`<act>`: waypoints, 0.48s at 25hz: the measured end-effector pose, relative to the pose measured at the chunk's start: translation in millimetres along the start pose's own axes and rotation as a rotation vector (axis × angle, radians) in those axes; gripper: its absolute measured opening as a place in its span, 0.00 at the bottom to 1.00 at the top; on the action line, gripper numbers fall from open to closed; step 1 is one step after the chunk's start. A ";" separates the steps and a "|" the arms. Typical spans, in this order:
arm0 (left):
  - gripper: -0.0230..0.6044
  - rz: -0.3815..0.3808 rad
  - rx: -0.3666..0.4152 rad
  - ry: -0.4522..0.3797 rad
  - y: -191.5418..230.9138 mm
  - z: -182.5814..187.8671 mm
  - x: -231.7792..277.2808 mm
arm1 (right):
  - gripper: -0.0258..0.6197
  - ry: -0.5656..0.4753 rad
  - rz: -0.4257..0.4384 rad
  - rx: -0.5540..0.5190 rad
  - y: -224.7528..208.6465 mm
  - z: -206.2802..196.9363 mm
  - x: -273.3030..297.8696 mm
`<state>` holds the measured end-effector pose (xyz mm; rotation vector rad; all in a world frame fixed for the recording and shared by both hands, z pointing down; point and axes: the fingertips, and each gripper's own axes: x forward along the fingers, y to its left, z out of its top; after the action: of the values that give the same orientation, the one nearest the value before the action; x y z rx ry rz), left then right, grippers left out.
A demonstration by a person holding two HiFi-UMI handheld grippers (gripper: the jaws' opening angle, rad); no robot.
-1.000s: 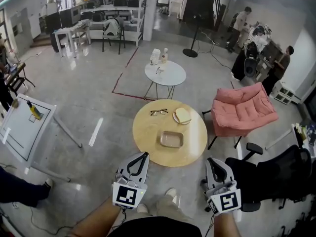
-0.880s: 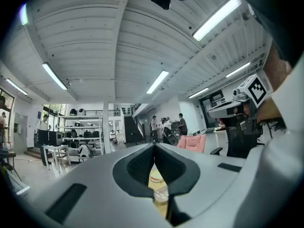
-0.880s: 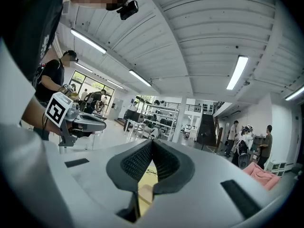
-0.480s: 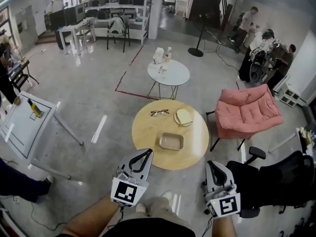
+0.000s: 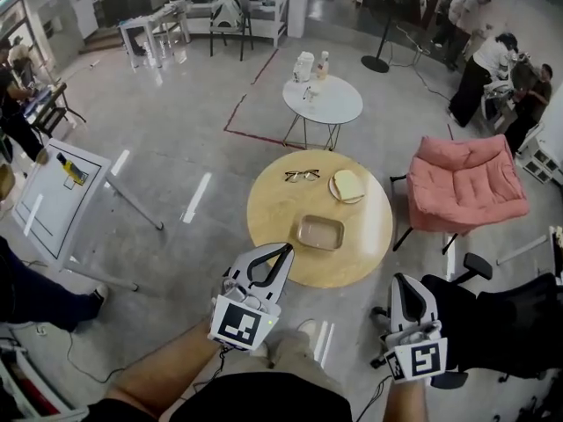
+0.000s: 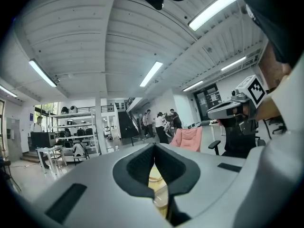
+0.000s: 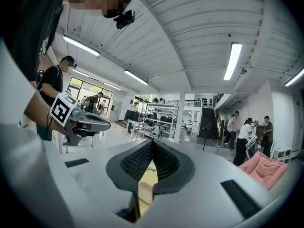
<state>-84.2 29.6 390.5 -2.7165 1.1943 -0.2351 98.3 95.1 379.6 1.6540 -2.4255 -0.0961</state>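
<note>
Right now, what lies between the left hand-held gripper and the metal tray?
In the head view, only a bare stretch of wooden tabletop shows between the left hand-held gripper and the metal tray.

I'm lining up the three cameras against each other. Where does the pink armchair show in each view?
Head view: the pink armchair is at the right, beside the round wooden table.
Left gripper view: just right of centre, in the background.
Right gripper view: at the lower right edge.
Shared landmark: the table, a yellow strip seen between the jaws in both gripper views.
</note>
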 end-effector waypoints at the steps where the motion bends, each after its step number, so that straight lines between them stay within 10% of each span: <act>1: 0.06 0.010 -0.012 0.002 2.8 -2.2 4.4 | 0.06 0.003 0.002 0.005 -4.1 -1.8 4.0; 12: 0.06 0.068 -0.123 0.054 25.7 -19.0 45.8 | 0.06 0.040 0.027 -0.004 -45.9 -7.3 43.0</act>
<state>-75.9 -23.1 407.1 -2.7832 1.3566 -0.2343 126.6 38.7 384.7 1.6051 -2.4157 -0.0625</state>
